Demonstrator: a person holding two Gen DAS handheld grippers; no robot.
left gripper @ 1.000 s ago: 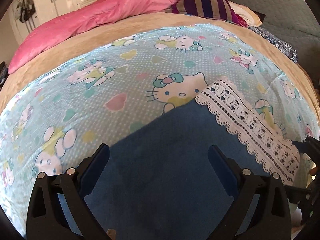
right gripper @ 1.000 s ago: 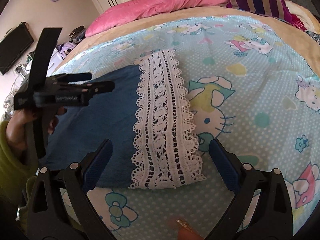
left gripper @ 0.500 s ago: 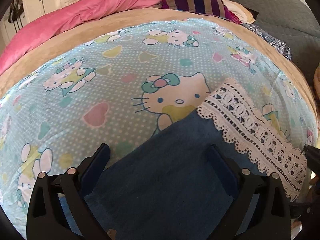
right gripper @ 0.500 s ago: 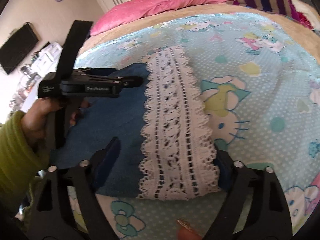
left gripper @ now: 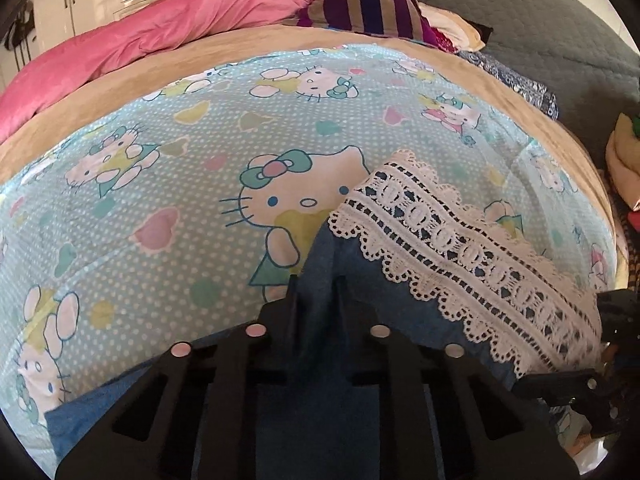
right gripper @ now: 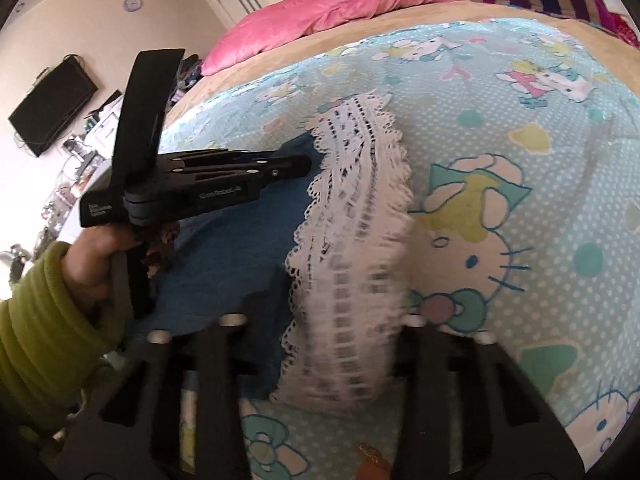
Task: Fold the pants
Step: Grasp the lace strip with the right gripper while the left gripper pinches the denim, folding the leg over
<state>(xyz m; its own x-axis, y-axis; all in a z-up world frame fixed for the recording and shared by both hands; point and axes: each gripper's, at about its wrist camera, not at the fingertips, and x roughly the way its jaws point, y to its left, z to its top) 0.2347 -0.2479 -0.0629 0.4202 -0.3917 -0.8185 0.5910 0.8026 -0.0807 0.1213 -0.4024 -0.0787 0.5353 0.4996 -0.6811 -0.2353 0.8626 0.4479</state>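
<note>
The blue pants (left gripper: 400,304) with a white lace hem (left gripper: 460,248) lie folded on the Hello Kitty sheet. My left gripper (left gripper: 316,284) is shut on the blue cloth near the lace, pinching a raised fold. It also shows from the side in the right wrist view (right gripper: 296,168). My right gripper (right gripper: 328,320) has closed in on the lace hem (right gripper: 352,240), which is lifted and bunched between its jaws. The blue cloth (right gripper: 224,248) stretches left of the lace.
A light-blue Hello Kitty sheet (left gripper: 200,160) covers the bed over a tan blanket (left gripper: 100,96). A pink duvet (left gripper: 160,36) and striped cushion (left gripper: 368,4) lie at the far end. A black TV (right gripper: 52,108) hangs on the left wall.
Both grippers have closed from open onto the pants. The lace hem and the blue cloth have risen and bunched up between the jaws.
</note>
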